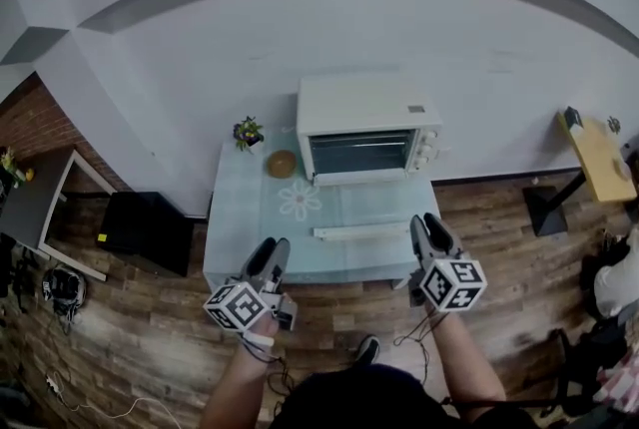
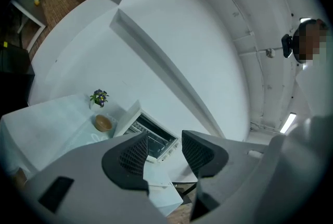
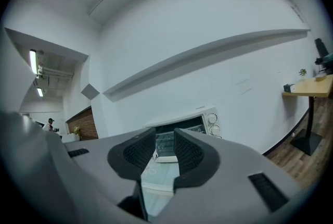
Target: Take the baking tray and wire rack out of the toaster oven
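Head view steeply down from above; both gripper views level, toward the shared toaster oven [image 1: 364,130]

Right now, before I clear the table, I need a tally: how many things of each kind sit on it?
Oven (white bar in front looks like its open door): 1
Plant: 1
Bowl: 1
Total: 3

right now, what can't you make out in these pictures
Toaster oven interior, head view: too small and dark to tell tray from rack.
Oven opening, right gripper view: partly behind the right gripper.
Part of the oven, left gripper view: behind the left gripper.
Knobs: markings too small in every view.
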`<action>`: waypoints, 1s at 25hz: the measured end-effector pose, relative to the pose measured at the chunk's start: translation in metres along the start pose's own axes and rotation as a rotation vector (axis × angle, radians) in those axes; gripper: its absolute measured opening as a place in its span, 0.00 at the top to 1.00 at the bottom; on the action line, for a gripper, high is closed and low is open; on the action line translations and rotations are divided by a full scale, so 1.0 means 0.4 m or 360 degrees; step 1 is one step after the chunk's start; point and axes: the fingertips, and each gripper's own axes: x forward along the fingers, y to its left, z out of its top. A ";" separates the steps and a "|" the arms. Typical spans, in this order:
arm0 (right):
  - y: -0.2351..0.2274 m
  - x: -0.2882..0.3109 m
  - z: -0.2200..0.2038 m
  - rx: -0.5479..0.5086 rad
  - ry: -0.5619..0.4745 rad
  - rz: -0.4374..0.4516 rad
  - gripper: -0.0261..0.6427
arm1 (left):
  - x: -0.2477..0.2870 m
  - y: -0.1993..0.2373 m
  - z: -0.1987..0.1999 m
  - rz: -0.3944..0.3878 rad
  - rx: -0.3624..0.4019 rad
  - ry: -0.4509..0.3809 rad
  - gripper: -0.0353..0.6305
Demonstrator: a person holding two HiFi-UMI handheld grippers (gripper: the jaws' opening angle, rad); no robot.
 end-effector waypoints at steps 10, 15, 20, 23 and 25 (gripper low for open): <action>-0.147 0.121 0.013 0.0212 0.0028 0.0059 0.81 | 0.161 0.009 0.004 0.0127 -0.0145 -0.0045 0.67; -0.182 0.169 0.001 0.0274 0.0047 0.0024 0.81 | 0.233 0.063 -0.001 0.0168 -0.0284 -0.0039 0.68; -0.208 0.239 -0.007 0.0287 0.0073 -0.0018 0.81 | 0.346 0.115 0.011 0.0116 -0.0309 0.0001 0.69; -0.223 0.281 -0.011 0.0352 0.0082 -0.0062 0.81 | 0.420 0.143 0.012 0.0074 -0.0353 0.0041 0.70; -0.227 0.314 -0.012 0.0411 0.0079 -0.0085 0.81 | 0.469 0.161 0.014 0.0042 -0.0392 0.0067 0.70</action>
